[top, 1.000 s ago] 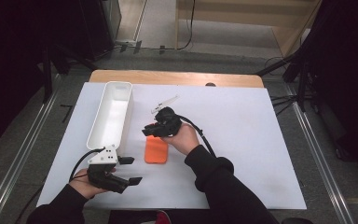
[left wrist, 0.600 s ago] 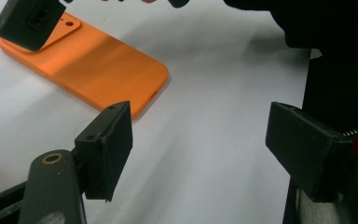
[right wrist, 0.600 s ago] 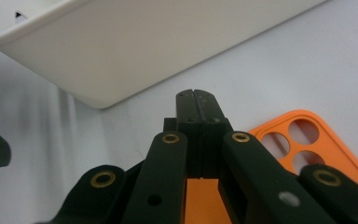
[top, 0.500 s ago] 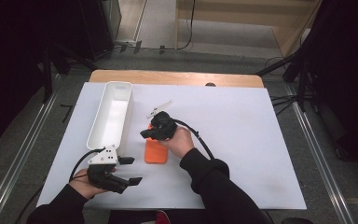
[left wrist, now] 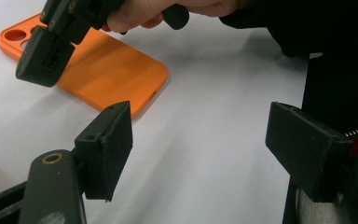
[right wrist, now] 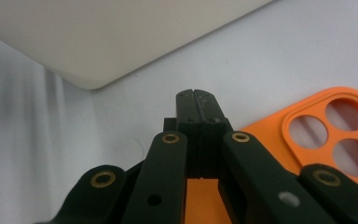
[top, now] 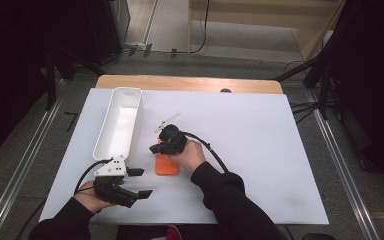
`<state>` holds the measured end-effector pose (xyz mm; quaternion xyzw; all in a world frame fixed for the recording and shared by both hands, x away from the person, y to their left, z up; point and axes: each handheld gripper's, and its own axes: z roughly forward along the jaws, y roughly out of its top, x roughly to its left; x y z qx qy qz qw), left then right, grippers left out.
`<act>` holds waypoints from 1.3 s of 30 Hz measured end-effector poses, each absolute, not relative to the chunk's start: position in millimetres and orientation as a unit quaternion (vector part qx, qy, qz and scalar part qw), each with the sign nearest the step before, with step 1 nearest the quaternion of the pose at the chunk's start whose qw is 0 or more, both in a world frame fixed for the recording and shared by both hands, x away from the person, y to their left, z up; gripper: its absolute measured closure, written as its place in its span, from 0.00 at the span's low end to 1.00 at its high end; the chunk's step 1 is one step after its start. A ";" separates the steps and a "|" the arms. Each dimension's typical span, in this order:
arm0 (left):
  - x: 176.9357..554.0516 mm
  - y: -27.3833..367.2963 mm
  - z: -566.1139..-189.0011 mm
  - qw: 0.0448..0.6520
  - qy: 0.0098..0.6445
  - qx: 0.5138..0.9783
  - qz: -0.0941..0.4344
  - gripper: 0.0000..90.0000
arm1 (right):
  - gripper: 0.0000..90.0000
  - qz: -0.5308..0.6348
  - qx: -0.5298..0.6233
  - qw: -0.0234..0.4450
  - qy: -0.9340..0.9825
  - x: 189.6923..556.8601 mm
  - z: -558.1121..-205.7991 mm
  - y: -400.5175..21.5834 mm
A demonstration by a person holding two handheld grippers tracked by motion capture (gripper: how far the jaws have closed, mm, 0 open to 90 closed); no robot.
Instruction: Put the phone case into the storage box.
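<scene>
The flat orange rubbery phone case (top: 167,165) lies on the white table cover (top: 260,150), just beside the near end of the long white plastic tray (top: 120,125). The right gripper (top: 156,148) sits at the case's top edge, near the round camera holes. Its two black jaws have just been closing and now press flat together with nothing between them. The left gripper (top: 141,182) rests low near the front of the table, apart from the case. Its jaws stand wide with nothing in them.
</scene>
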<state>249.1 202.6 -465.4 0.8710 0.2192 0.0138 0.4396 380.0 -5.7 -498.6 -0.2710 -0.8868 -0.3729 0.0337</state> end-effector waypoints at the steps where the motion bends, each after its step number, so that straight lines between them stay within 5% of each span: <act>1: 249.2 202.6 -465.4 0.439 0.218 0.872 0.014 0.26 | 0.98 -0.371 -0.270 0.035 -0.888 379.3 -499.7 -4.9; 39: 249.1 202.0 -466.4 0.436 0.219 0.873 0.013 0.26 | 0.98 -0.335 -0.274 0.051 -0.900 361.1 -501.4 -54.3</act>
